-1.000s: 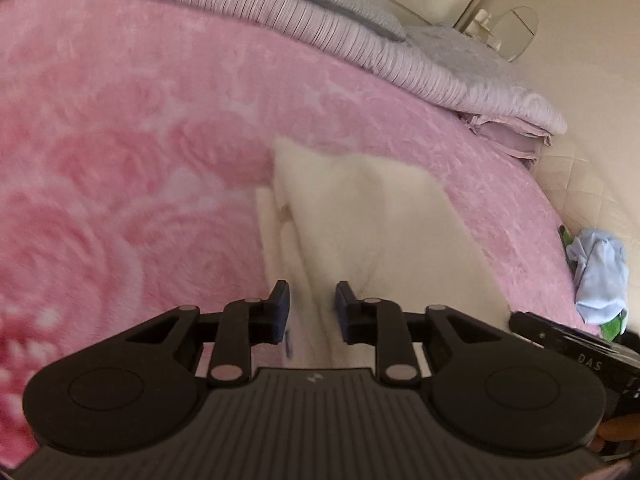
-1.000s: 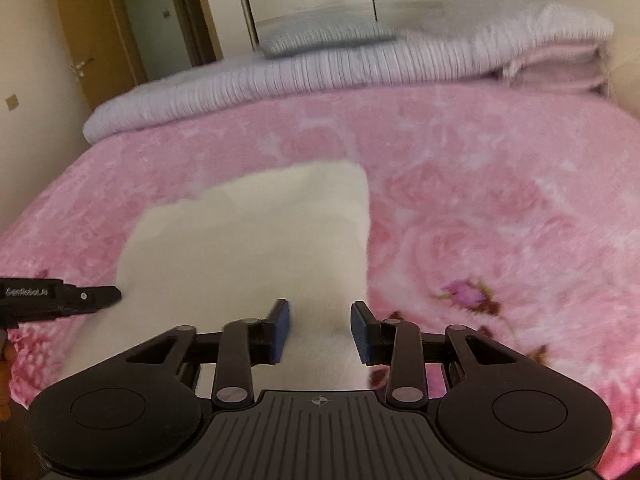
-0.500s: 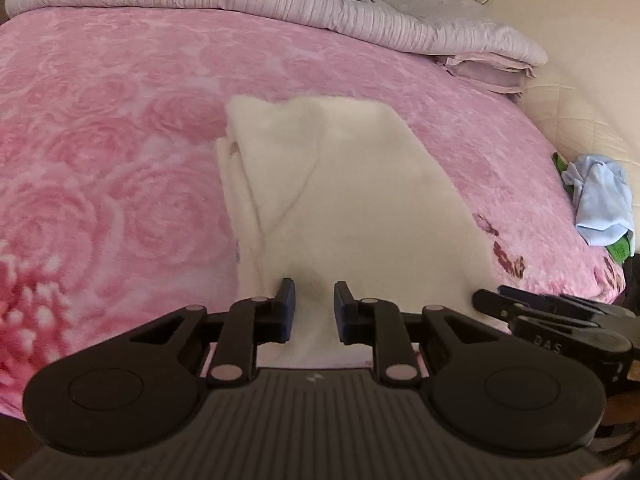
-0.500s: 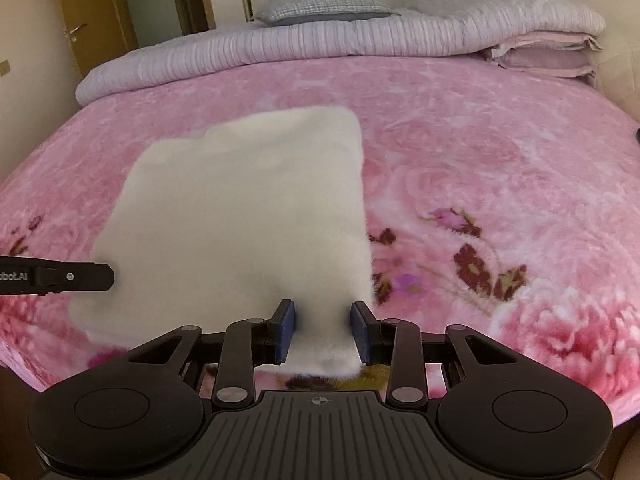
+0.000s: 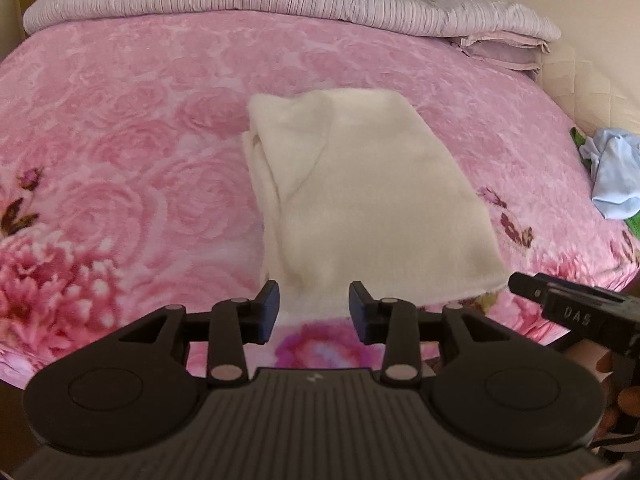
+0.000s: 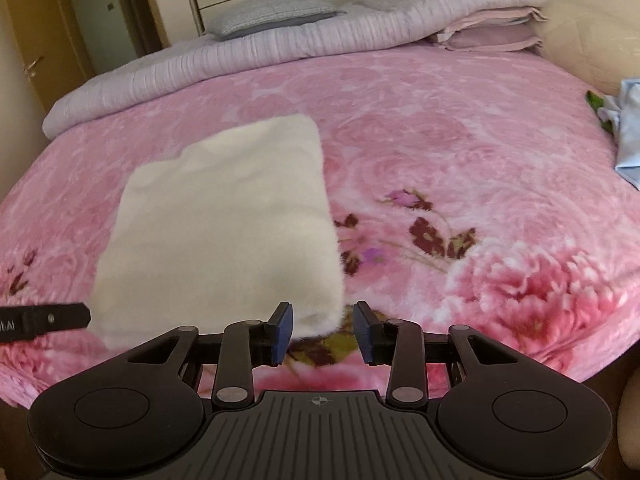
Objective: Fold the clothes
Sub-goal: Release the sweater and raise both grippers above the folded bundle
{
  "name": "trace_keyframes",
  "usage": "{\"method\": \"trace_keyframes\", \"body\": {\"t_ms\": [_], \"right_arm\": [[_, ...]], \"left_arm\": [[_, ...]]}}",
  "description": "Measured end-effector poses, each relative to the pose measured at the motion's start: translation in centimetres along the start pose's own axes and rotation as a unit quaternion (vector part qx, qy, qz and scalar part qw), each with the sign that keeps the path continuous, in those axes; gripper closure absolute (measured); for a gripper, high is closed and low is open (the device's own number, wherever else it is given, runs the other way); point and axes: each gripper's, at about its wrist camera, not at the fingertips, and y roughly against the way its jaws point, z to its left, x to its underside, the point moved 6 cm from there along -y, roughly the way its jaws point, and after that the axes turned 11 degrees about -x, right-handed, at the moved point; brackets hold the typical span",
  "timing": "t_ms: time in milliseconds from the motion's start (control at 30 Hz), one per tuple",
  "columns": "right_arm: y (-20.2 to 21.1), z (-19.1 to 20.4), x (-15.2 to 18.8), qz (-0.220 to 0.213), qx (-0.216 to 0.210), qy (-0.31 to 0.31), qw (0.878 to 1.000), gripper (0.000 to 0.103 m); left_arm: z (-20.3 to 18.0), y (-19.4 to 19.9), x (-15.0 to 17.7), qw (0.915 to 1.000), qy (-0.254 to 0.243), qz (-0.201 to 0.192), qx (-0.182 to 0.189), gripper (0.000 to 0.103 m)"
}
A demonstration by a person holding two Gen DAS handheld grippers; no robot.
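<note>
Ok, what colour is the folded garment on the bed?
Cream white, plain with no pattern. The garment shows best in the right wrist view.

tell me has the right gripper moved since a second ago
Yes. The right gripper has pulled back toward the foot of the pink floral blanket: the folded cream garment lay between its fingers, now its near edge sits just ahead of the open tips.

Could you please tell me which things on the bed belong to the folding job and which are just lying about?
Part of the job:
- cream garment, folded, flat on the pink blanket
- left tongs, open
- right tongs, open

Lying about:
- light blue cloth at the bed's edge
- striped quilt
- grey pillow
</note>
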Motion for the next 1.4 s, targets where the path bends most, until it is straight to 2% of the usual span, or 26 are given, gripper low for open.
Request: {"method": "trace_keyframes", "body": {"t_ms": [133, 400, 733, 1000, 1400], "right_arm": [[1.3, 0.6, 0.0, -0.012, 0.0, 0.001, 1.0, 0.063], [4.0, 2.4, 0.8, -0.03, 0.0, 0.005, 1.0, 0.061], [6.4, 4.2, 1.6, -0.045, 0.002, 0.01, 0.999, 0.06], [6.7, 4.8, 1.5, -0.048, 0.004, 0.02, 0.999, 0.06], [5.2, 4.3, 0.8, -0.036, 0.011, 0.03, 0.999, 0.06]], "left_arm": [[-0.1, 1.3, 0.3, 0.9998, -0.012, -0.009, -0.014, 0.065], [0.4, 3.3, 1.9, 0.9994, -0.023, -0.021, -0.018, 0.06], [0.8, 5.4, 3.5, 0.9987, -0.032, -0.034, -0.02, 0.058], [0.7, 5.9, 3.8, 0.9986, -0.033, -0.038, -0.016, 0.058], [0.6, 3.9, 3.5, 0.9992, -0.027, -0.011, -0.025, 0.058]]}}
